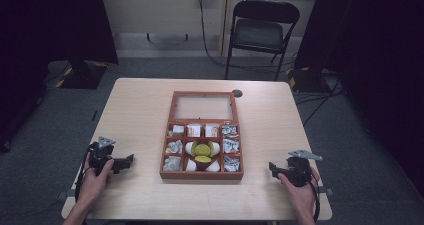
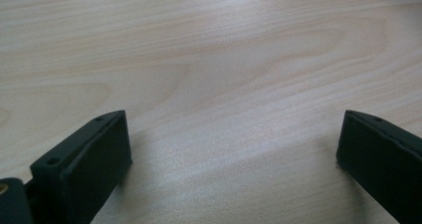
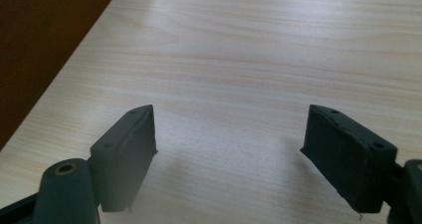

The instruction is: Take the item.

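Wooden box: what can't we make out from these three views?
- Packets in the wooden box: high view, too small to identify.
- Yellow-green items in the middle: too small to name.
- Box in right gripper view: cut off by the edge, contents hidden by its wall.

Open wooden compartment box (image 1: pixel 202 174), lid flat behind, packets and cups inside, mid-table

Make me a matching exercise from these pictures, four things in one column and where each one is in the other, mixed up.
Things:
1. wooden box
2. folding chair
3. left gripper
4. right gripper

Places:
A. on the floor behind the table
B. near the table's front right corner
C. middle of the table
D. near the table's front left corner

Pairs: 1-C, 2-A, 3-D, 4-B
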